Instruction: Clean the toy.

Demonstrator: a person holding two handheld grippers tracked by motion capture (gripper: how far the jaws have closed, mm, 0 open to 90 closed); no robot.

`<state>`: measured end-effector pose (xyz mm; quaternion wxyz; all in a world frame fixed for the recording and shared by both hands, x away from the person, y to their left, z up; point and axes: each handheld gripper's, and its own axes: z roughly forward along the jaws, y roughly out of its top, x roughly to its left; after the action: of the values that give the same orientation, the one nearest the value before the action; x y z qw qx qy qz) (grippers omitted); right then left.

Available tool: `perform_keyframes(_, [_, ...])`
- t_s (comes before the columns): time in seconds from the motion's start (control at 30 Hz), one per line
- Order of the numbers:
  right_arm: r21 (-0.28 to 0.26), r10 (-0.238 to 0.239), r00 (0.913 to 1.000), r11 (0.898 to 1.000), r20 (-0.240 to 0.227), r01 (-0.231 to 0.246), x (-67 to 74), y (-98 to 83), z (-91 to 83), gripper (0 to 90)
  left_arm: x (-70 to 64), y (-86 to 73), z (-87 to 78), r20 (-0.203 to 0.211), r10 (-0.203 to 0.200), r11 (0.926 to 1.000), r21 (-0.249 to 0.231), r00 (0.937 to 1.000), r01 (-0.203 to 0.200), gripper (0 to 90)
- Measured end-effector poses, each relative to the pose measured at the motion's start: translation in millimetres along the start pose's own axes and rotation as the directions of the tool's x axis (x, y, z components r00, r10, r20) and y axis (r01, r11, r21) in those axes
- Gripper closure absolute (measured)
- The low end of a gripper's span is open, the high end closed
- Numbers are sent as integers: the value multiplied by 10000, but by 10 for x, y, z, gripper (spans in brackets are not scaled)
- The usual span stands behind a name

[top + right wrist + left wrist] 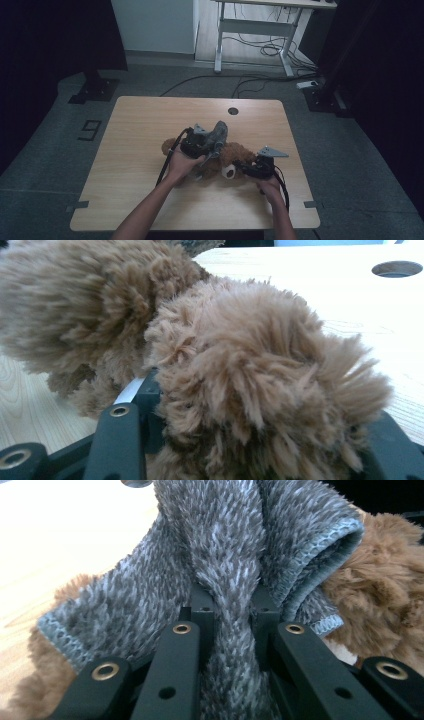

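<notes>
I'm pinching the grey fuzzy cloth [230, 580] in my left hand-held gripper [232, 625], while my right hand-held gripper [250, 440] is clamping the brown plush bear [240, 365] on the worktop [145, 125].

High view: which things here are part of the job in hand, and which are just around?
In use:
- left gripper, shut on grey fleece cloth
- right gripper, clamped on brown teddy bear

Just around:
- wooden table
- white desk
- floor cables

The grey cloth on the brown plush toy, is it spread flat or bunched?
Bunched: the left gripper pinches a fold of the grey cloth above the toy.
</notes>
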<state>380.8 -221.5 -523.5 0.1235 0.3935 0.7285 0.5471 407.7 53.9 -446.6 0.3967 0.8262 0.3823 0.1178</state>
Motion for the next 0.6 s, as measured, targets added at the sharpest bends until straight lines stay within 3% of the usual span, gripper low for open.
perform_keyframes(0.23, [8, -43, 10000, 10000, -63, 43, 5, 4, 1, 439, 137, -135, -163, -129, -64, 9999, -155, 9999, 62, 782])
perform_keyframes(0.37, [-8, -10, 10000, 10000, -91, 10, -5, 2, 2, 439, 292, -241, -278, -208, -366, 9990, -247, 9991, 360, 781])
perform_keyframes(0.47, [-11, -2, 10000, 10000, -96, 2, -6, 2, 2, 439, 390, -330, -356, -383, -504, 9984, -288, 9980, 493, 782])
perform_keyframes(0.5, [-21, -13, 10000, 10000, -87, 13, -4, 1, 2, 439, 470, -428, -413, -639, -539, 9983, -234, 9965, 525, 781])
perform_keyframes(0.6, [-34, -2, 10000, 10000, -86, 2, -4, 1, 3, 438, 548, -532, -454, -909, -624, 9980, -174, 9939, 610, 781])
